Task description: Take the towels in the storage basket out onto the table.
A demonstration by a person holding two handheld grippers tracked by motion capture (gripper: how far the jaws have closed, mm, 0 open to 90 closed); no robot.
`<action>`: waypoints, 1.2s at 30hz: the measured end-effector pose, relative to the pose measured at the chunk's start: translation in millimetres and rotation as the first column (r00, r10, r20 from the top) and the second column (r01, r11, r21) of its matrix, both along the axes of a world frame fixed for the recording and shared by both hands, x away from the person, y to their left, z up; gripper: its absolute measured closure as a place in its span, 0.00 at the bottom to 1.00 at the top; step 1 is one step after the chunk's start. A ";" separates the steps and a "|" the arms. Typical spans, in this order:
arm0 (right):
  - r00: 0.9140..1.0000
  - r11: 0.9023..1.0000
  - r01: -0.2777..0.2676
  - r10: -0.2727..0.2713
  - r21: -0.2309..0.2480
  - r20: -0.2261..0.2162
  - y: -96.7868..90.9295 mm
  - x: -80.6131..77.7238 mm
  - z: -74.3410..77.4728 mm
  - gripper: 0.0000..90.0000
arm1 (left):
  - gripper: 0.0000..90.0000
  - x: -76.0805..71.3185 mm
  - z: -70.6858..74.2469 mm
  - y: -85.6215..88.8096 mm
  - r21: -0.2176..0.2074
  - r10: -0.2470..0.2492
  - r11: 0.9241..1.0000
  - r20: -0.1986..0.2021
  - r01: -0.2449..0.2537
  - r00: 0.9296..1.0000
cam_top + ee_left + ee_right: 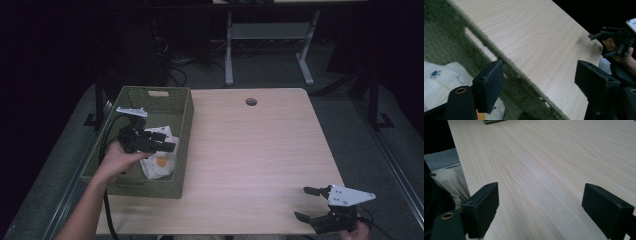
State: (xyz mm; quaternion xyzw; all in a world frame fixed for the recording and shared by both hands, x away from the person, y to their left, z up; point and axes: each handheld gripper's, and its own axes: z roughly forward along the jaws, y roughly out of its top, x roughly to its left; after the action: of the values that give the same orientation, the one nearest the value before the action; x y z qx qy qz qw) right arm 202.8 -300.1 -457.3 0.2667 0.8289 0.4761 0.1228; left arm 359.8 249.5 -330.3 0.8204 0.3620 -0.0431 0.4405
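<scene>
Your left gripper [161,141], jaws spread, hangs over the white cloth [161,167] in the green basket [184,150] at frame left; descending carelessly, a jaw could snag the woven wall. Right gripper [304,204], lower right, is spread and idle.

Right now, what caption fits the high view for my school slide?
Left gripper open over white cloth in green basket; right gripper open at table corner.

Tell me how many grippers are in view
2: the left gripper is over the green basket, above the white cloth; the right gripper is at the table's near right corner.
</scene>
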 end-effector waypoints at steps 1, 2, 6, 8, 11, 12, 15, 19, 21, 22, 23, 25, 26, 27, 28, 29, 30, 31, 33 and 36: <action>1.000 1.000 0.000 0.000 0.000 0.000 0.0 0.0 0.0 0.15 | 0.26 0.8 -0.6 1.0 0.000 0.008 1.000 -0.003 -0.008 1.000; 1.000 1.000 0.001 -0.001 0.000 -0.002 0.0 0.0 -0.1 0.15 | 0.26 2.0 -1.3 2.2 0.002 0.015 1.000 -0.004 -0.015 1.000; 1.000 1.000 -0.001 0.001 -0.001 0.000 0.1 0.2 -0.1 0.15 | 0.26 5.2 -4.6 5.8 0.032 0.034 0.999 -0.007 -0.033 0.999; 1.000 1.000 -0.002 0.002 0.000 0.000 -0.2 0.2 0.1 0.15 | 0.26 7.4 -6.6 8.5 0.055 0.044 0.998 -0.011 -0.043 0.999; 1.000 1.000 -0.002 0.002 -0.001 0.000 -0.1 0.0 0.1 0.15 | 0.26 11.3 -9.8 13.5 0.071 0.067 0.995 -0.022 -0.065 0.998; 1.000 1.000 -0.001 0.001 -0.001 -0.001 0.0 -0.1 0.1 0.15 | 0.26 12.3 -10.6 14.5 0.074 0.076 0.995 -0.025 -0.074 0.997; 1.000 1.000 -0.003 0.003 -0.001 0.001 0.3 0.0 0.0 0.15 | 0.26 14.4 -11.9 17.2 0.086 0.086 0.993 -0.026 -0.084 0.996; 1.000 1.000 -0.004 0.004 0.001 -0.006 1.5 -0.8 -0.1 0.15 | 0.26 18.3 -14.2 22.8 0.099 0.118 0.988 -0.031 -0.115 0.992; 1.000 1.000 -0.004 0.004 0.000 -0.007 1.9 -1.0 -0.1 0.15 | 0.26 20.3 -16.1 25.5 0.123 0.137 0.984 -0.034 -0.132 0.990; 1.000 1.000 -0.005 0.005 0.001 -0.008 2.1 -1.0 -0.1 0.15 | 0.26 20.9 -17.0 26.6 0.131 0.145 0.981 -0.034 -0.139 0.989; 1.000 1.000 -0.006 0.006 0.000 -0.009 2.2 -0.9 -0.1 0.15 | 0.26 21.4 -18.2 28.0 0.132 0.156 0.980 -0.031 -0.150 0.987; 1.000 1.000 -0.007 0.007 0.000 -0.009 2.3 -1.3 0.2 0.15 | 0.26 22.8 -21.6 29.7 0.154 0.177 0.973 -0.035 -0.169 0.984; 1.000 1.000 -0.007 0.007 0.000 -0.008 2.4 -1.7 0.3 0.15 | 0.26 24.0 -24.0 31.1 0.162 0.201 0.968 -0.045 -0.191 0.979; 1.000 1.000 -0.007 0.007 0.000 -0.008 2.5 -1.8 0.3 0.15 | 0.26 25.5 -26.5 33.3 0.157 0.222 0.965 -0.062 -0.211 0.973; 1.000 1.000 -0.008 0.008 0.000 -0.007 2.6 -1.7 0.2 0.15 | 0.26 26.5 -29.2 34.7 0.152 0.235 0.963 -0.071 -0.222 0.969; 1.000 1.000 -0.010 0.010 0.002 -0.007 2.9 -1.3 0.0 0.15 | 0.26 26.9 -31.5 35.1 0.171 0.248 0.957 -0.070 -0.233 0.966; 1.000 1.000 -0.012 0.012 -0.002 -0.004 3.1 -0.9 0.0 0.15 | 0.26 27.3 -33.2 34.8 0.186 0.261 0.952 -0.068 -0.244 0.963; 1.000 1.000 -0.013 0.013 -0.004 -0.004 3.4 -0.8 0.0 0.15 | 0.26 28.2 -35.5 35.1 0.205 0.267 0.947 -0.070 -0.248 0.961; 1.000 1.000 -0.015 0.015 -0.006 -0.007 4.1 -1.0 -0.1 0.15 | 0.26 30.0 -38.2 34.2 0.234 0.272 0.940 -0.076 -0.248 0.959; 1.000 1.000 -0.013 0.012 -0.005 -0.005 3.9 -1.5 0.1 0.15 | 0.26 32.2 -41.8 31.8 0.269 0.274 0.932 -0.082 -0.244 0.958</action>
State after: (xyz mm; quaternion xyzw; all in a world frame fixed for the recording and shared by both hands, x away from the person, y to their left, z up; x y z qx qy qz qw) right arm 201.2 -296.2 -457.1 0.2624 0.8320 0.4743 0.1185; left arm 392.0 281.3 -372.1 0.8114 0.4950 0.0141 0.3105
